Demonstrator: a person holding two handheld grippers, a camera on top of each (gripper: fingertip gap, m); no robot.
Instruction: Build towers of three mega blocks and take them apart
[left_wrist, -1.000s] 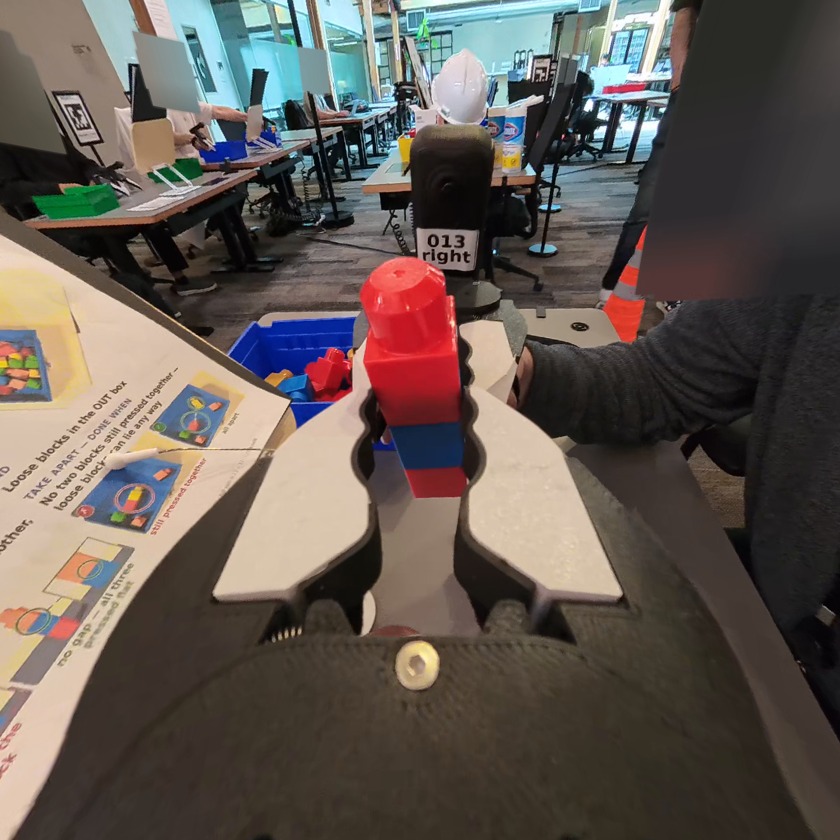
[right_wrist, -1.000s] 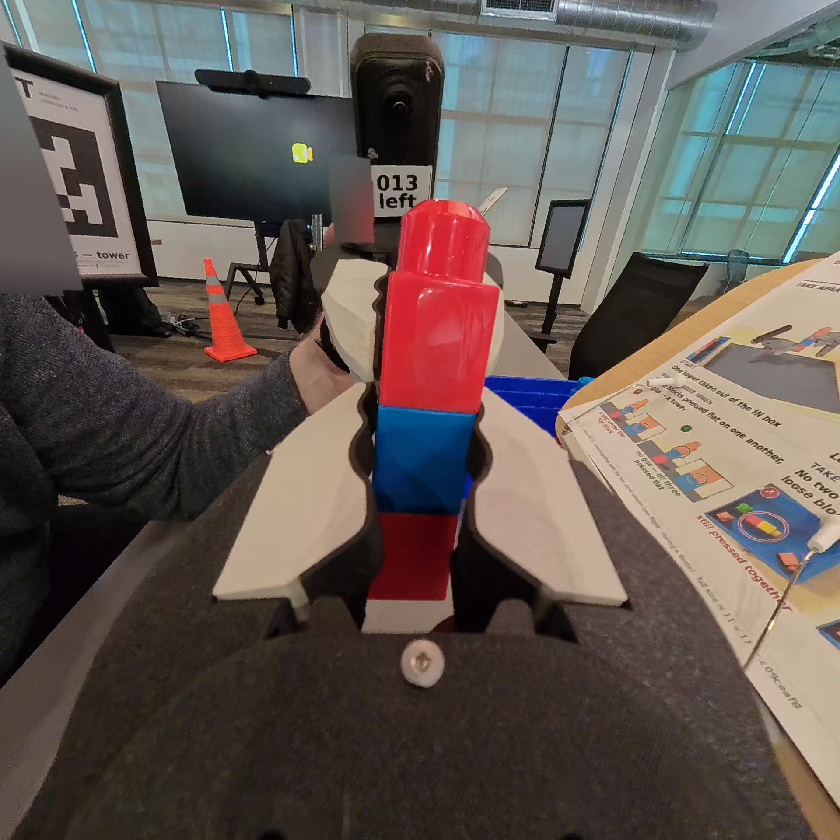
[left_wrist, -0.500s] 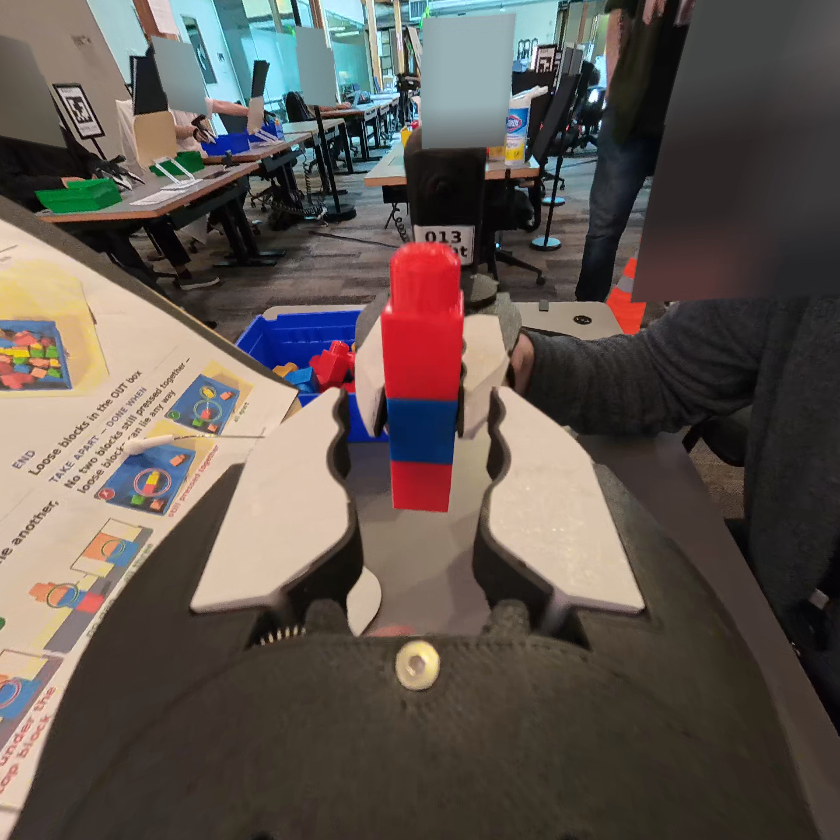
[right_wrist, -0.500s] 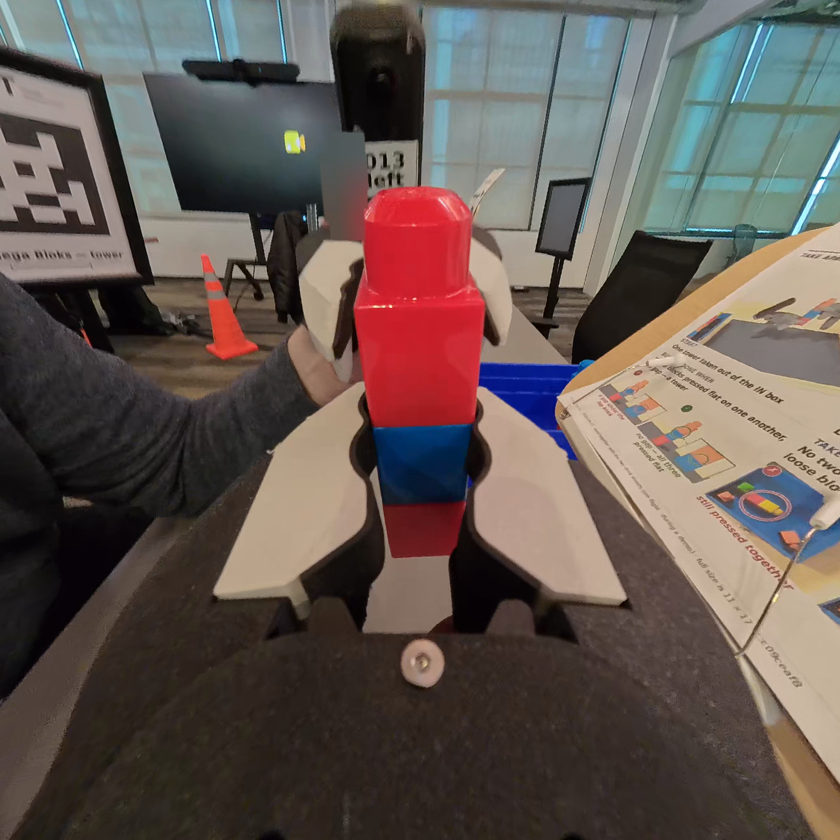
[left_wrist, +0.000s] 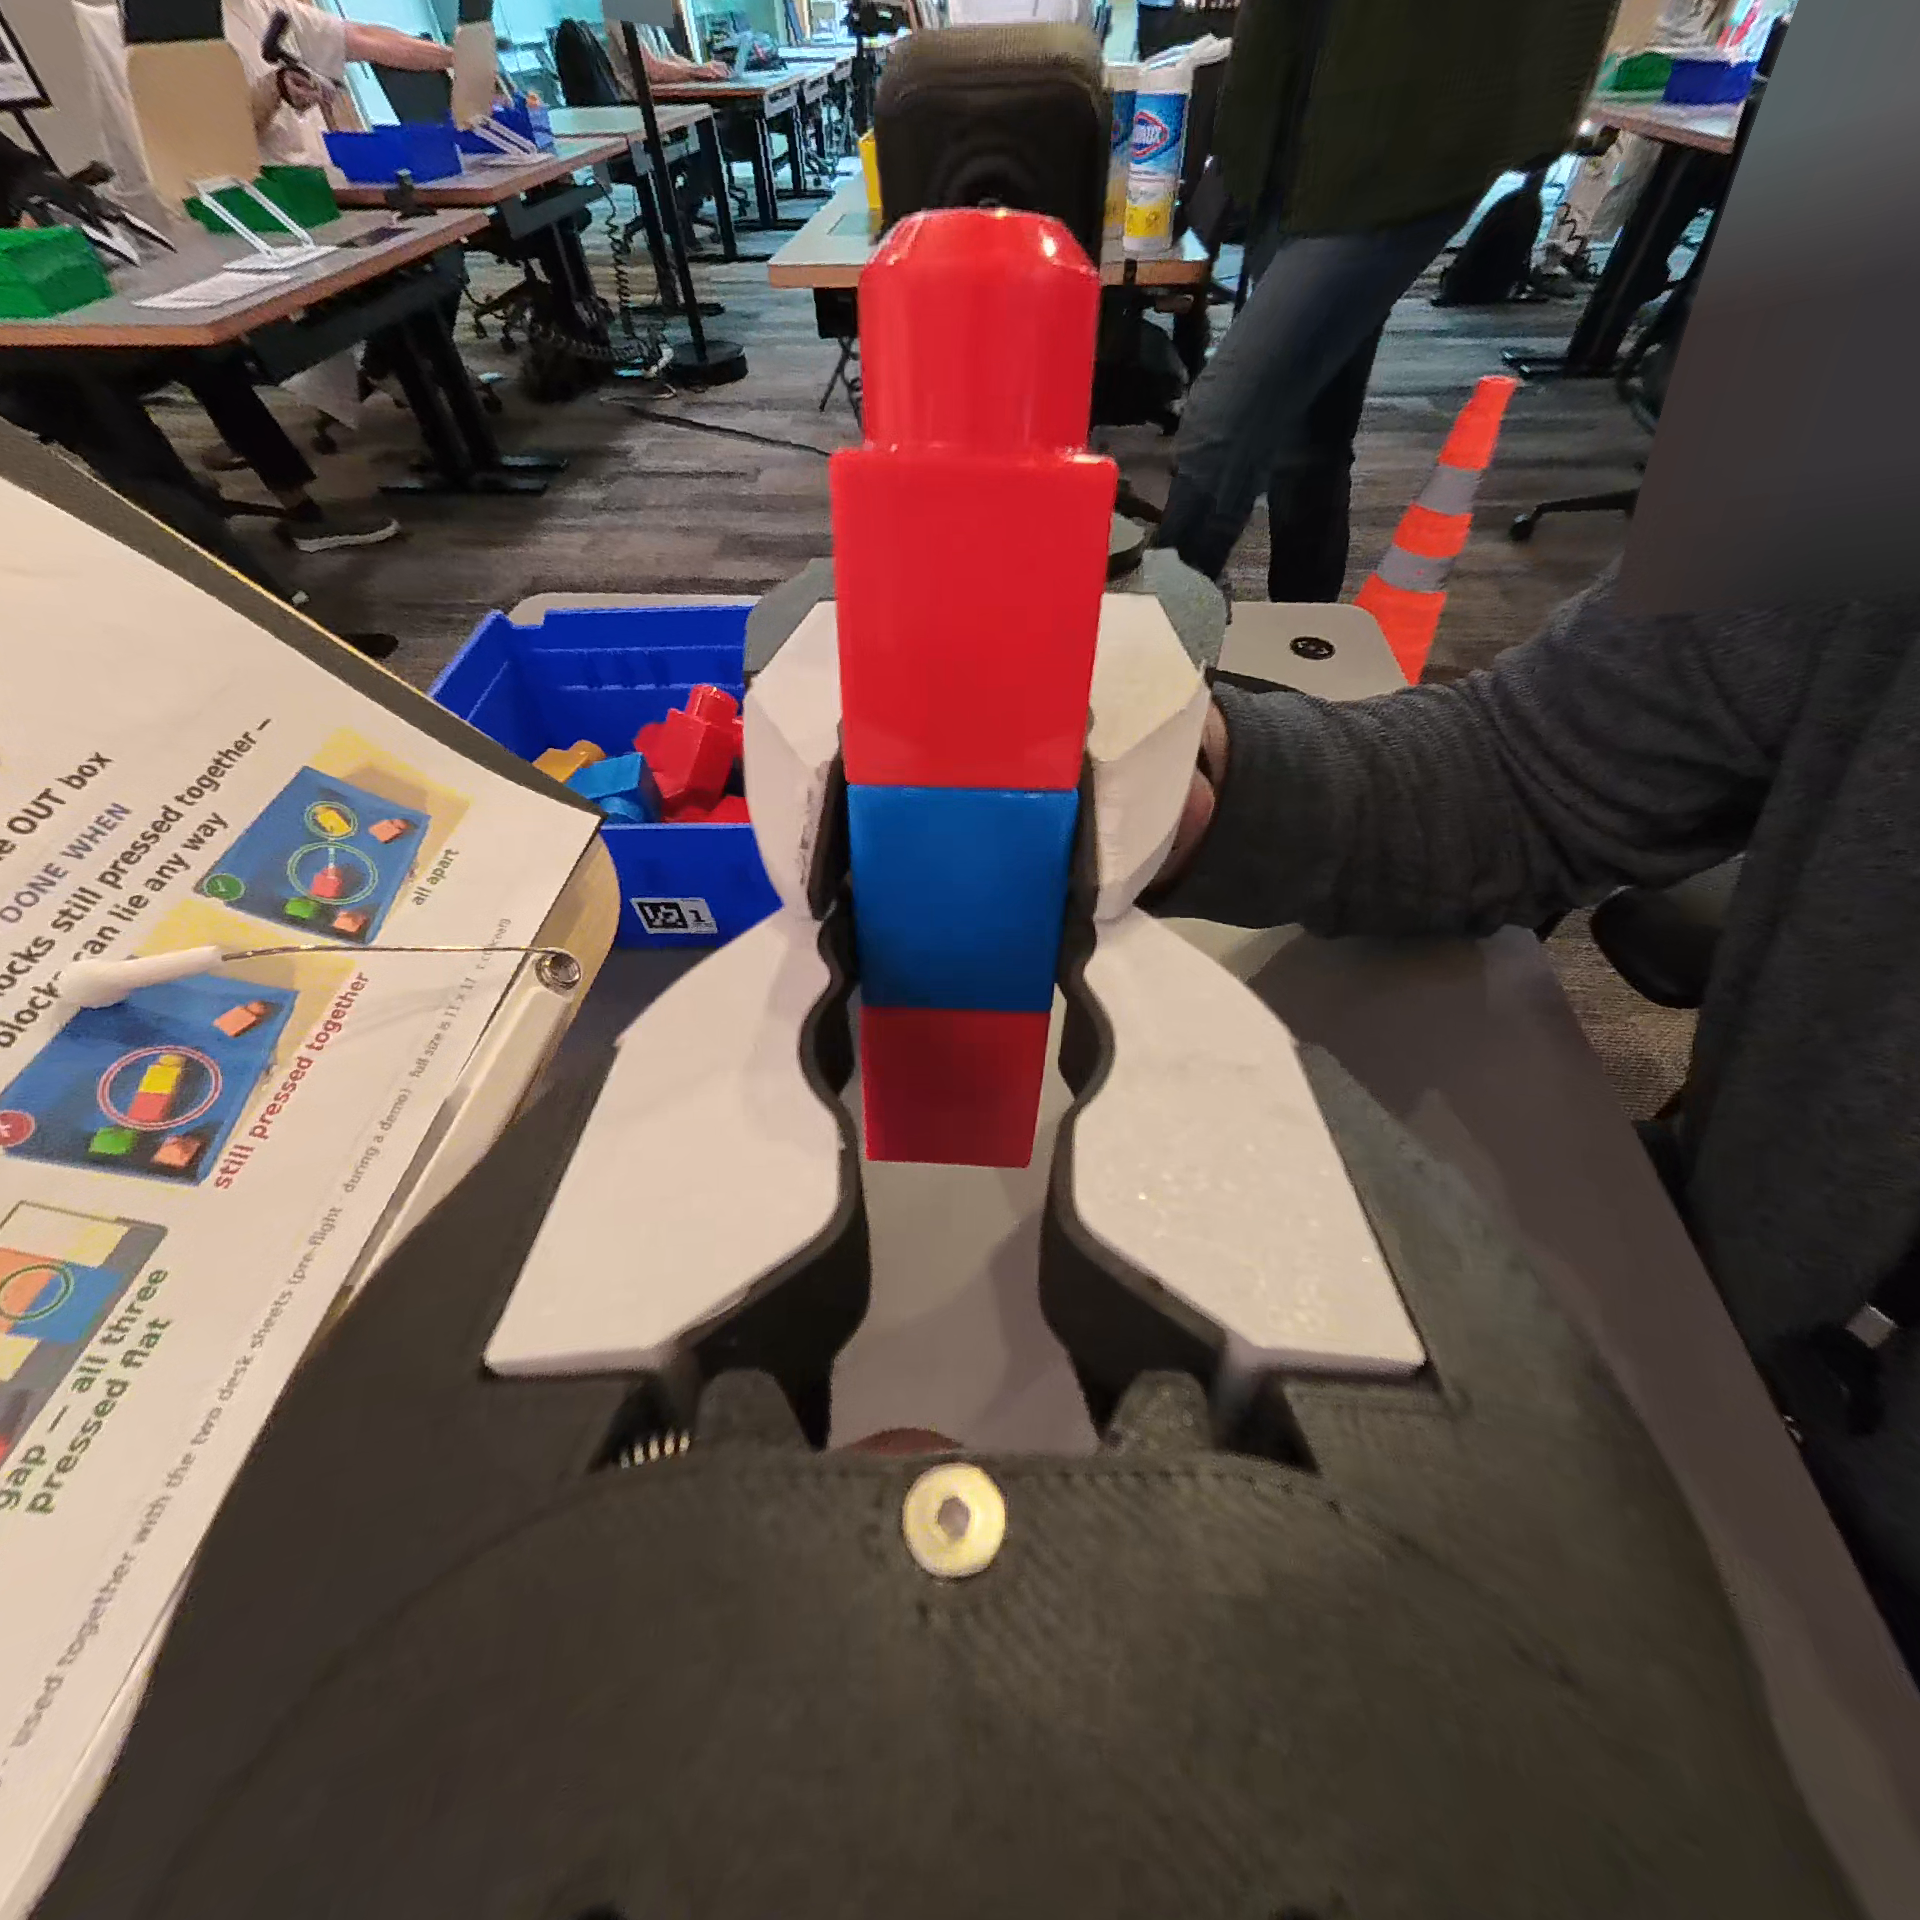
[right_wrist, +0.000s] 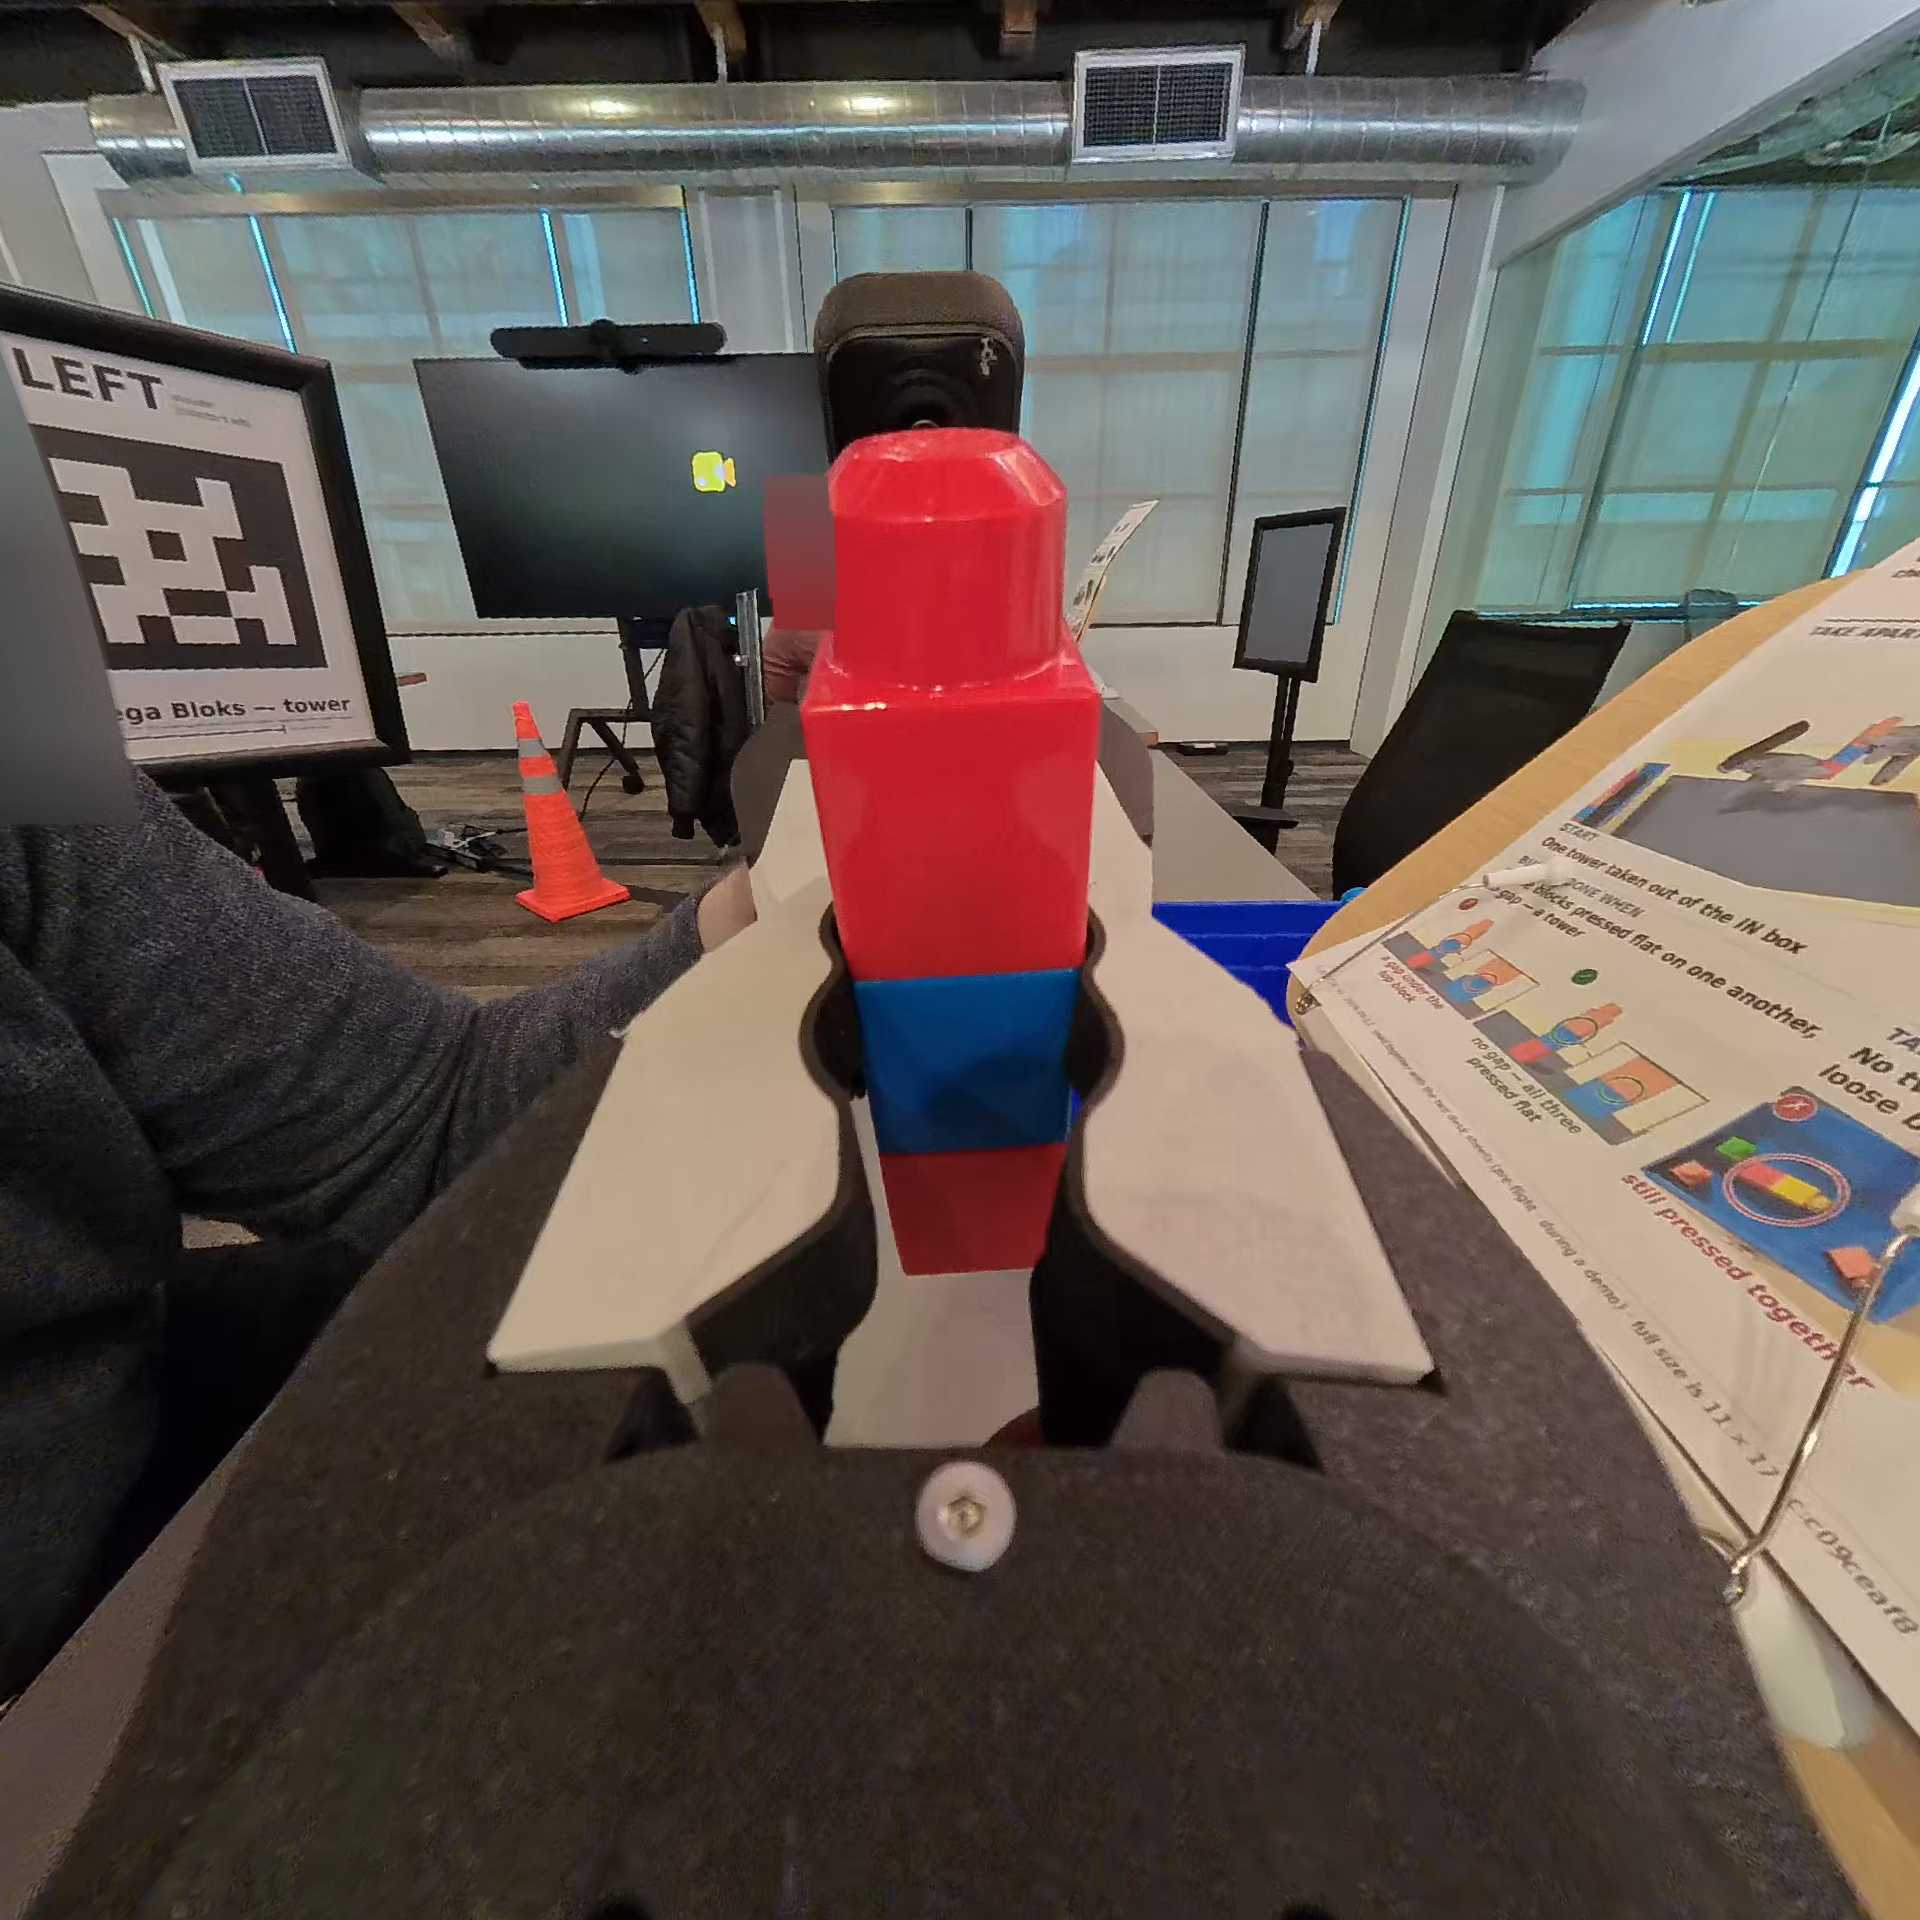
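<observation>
Closing again, left tongs regrip the tower beside right tongs.

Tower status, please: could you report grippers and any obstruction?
Left gripper and right gripper both shut on tower. Red-blue-red, all three pressed together. Nothing obstructing.

Tower between left tongs, right tongs behind (facing), bin perhaps behind, sheet left.

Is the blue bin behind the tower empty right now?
No. In the left wrist view the blue bin behind the tower holds loose red, blue and orange blocks.
</observation>
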